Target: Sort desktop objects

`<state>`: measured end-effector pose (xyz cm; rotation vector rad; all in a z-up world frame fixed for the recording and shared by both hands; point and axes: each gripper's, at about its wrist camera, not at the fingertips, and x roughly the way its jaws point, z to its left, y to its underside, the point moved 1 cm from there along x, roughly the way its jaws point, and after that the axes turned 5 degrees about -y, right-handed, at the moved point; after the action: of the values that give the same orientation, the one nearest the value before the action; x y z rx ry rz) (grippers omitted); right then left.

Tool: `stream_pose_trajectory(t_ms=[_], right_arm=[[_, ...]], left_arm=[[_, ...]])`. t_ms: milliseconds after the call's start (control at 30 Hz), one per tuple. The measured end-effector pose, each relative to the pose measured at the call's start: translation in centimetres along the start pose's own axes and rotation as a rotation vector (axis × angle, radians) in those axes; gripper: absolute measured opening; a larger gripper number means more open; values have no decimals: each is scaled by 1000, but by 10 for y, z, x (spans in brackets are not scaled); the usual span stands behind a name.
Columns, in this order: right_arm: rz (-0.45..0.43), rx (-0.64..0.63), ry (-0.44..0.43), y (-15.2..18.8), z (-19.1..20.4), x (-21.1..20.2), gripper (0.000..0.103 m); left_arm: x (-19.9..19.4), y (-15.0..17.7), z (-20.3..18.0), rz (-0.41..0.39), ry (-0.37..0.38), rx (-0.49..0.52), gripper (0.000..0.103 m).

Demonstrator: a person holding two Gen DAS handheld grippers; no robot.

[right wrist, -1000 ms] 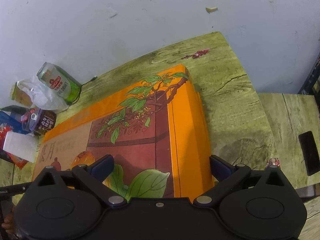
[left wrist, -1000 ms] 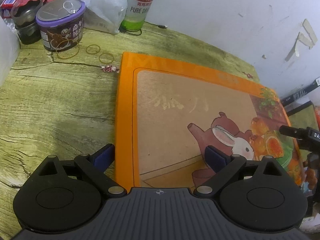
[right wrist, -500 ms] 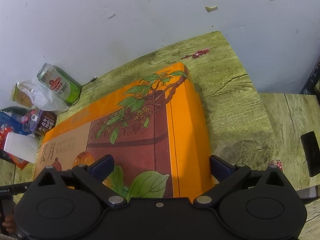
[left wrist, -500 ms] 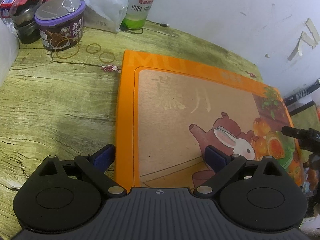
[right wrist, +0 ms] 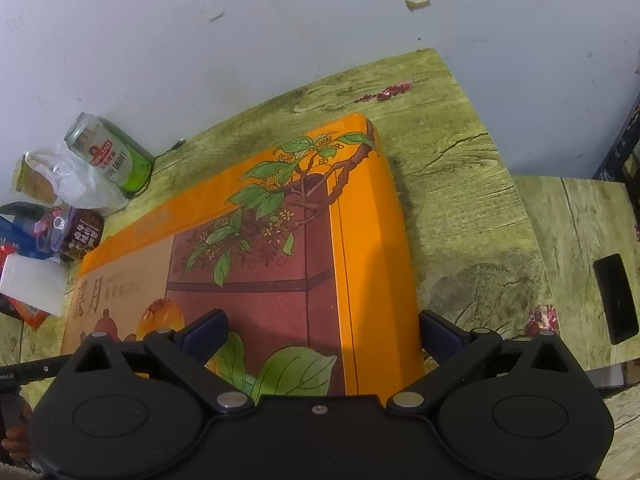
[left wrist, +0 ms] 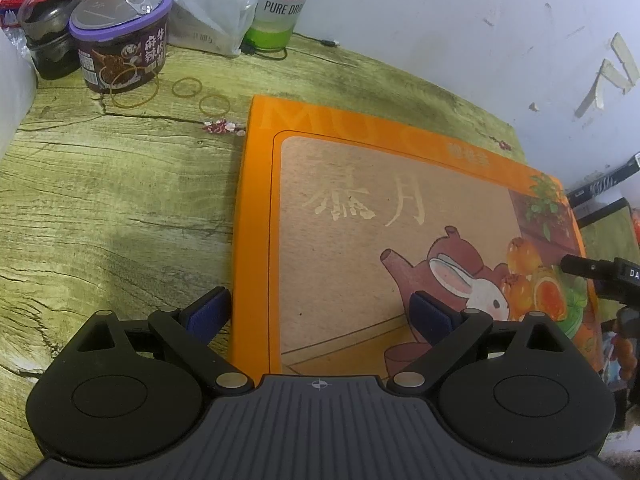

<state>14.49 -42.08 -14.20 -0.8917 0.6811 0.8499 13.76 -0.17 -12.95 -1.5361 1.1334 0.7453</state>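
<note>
A large flat orange gift box with a rabbit and teapot picture lies on the wood-grain table; it also shows in the right wrist view. My left gripper is open and straddles the box's near left corner, one finger on the table, one over the lid. My right gripper is open over the box's near right corner, its right finger just outside the box's side edge. Neither is closed on the box. The right gripper's tip shows at the box's right side in the left wrist view.
At the back left stand a purple-lidded tin, a green Tsingtao can, a plastic bag and a dark jar. Rubber bands lie beside the tin. A black phone lies on a lower table to the right. A white wall is close behind.
The box has shifted slightly away from both cameras toward the wall. Both grippers stay open in the same pose around its corners.
</note>
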Motion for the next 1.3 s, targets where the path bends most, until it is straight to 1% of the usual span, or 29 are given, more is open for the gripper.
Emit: stream_pose_trajectory(t_ms=[233,400,733,900,967,1100,1200,1300], right_arm=[[1,2,2,1,0,2,102],[-4,5,5,1,-1,1,102],[-36,-2,-16,4,-3,-7,101],[-39,3,-6,6,-8,-10,101],[-50,0,3,7,-9,-15,101],[-98,-35,31,3,-7,-30,101],[-167,-65,36,-4,-1,-44,101],[-246,-113,43,-15,9,-53,100]], left_arm=[[0,1,0,-4,-9,7,96],[-3,2,2,-15,-11,-5,96],[-17,0,3,-52,-37,6,96],[-17,-1,1,-61,-43,24,96],[-20,-1,-1,-82,-49,34,96],[-31,-11,-6,-170,-60,75,96],[-35,-23,-12,-231,-61,107,96],[-31,-37,-19,-260,-60,131,96]])
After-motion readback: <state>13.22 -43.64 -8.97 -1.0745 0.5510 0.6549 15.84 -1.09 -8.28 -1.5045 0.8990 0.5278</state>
